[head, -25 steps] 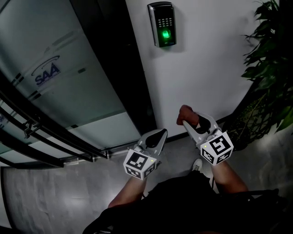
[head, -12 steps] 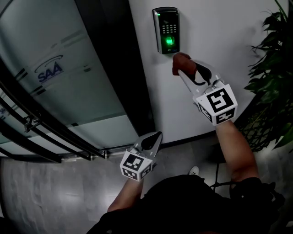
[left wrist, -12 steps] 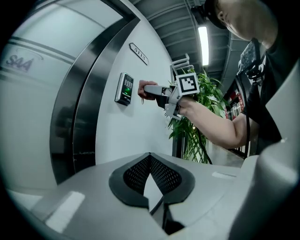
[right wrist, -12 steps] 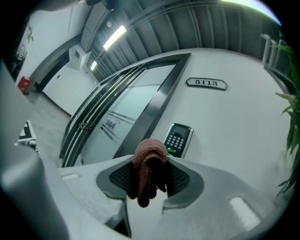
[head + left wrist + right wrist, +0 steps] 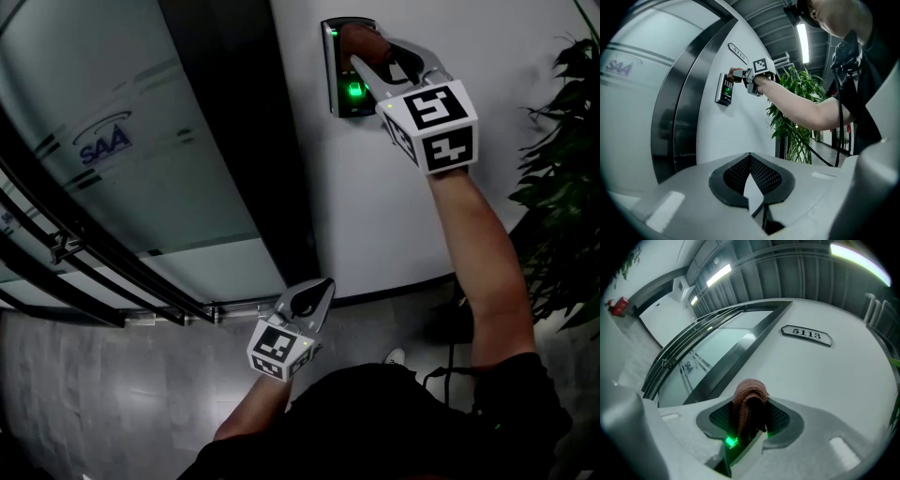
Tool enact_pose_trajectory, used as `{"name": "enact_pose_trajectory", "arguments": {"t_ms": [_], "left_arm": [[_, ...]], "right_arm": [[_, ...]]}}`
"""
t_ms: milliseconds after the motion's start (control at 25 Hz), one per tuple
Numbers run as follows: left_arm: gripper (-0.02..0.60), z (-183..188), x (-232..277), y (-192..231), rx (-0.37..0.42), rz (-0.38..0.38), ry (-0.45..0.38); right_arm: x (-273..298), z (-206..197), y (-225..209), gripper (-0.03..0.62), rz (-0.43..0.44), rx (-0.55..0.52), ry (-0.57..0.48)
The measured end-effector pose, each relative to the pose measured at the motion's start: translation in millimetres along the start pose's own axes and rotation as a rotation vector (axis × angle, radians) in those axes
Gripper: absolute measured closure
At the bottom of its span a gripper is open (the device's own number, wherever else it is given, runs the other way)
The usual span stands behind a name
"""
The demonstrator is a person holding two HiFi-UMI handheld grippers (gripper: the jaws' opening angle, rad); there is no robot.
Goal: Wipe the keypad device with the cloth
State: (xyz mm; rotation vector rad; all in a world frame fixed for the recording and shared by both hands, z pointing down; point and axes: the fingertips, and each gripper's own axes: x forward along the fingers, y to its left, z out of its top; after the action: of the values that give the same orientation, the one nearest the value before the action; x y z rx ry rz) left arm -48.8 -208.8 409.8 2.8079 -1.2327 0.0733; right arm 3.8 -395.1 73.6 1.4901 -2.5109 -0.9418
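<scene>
The keypad device (image 5: 337,101) hangs on the white wall (image 5: 394,206), just beside the dark frame of the glass door (image 5: 122,187). Its green light (image 5: 354,91) is on. Compared with a second ago, the cloth (image 5: 360,39) is no longer low near the person's waist, and it is no longer just under the device as it is in the picture between. Now it lies on the upper part of the device, over the keys.

The right claw (image 5: 370,54) is closed on this reddish-brown cloth. In the right gripper view the folded cloth (image 5: 750,397) sticks out beyond the tips, and a green glow shows just under it. The left gripper view also shows the cloth (image 5: 736,72) against the top of the device (image 5: 724,91).

So I judge that the reach is finished and the wiping itself can begin. The lower half with the light seems not yet covered.

The left claw (image 5: 314,295) hangs low, well apart from the device. Its jaws are together with nothing between them, and it takes no part. A plant (image 5: 562,169) stands to the right.
</scene>
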Motion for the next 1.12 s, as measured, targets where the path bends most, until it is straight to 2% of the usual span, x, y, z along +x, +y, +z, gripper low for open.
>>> {"name": "enact_pose_trajectory", "arguments": {"t_ms": [320, 600, 1120], "left_arm": [[0.566, -6, -7, 9, -0.015, 0.011, -0.001], [0.566, -6, -13, 16, -0.025, 0.033, 0.007], [0.566, -11, -14, 6, -0.038, 0.013, 0.001]], "right_arm": [[23, -6, -6, 0.448, -0.028, -0.013, 0.023], [20, -19, 5, 0.448, -0.018, -0.002, 0.046], [7, -57, 25, 0.448, 0.002, 0.007, 0.111]]}}
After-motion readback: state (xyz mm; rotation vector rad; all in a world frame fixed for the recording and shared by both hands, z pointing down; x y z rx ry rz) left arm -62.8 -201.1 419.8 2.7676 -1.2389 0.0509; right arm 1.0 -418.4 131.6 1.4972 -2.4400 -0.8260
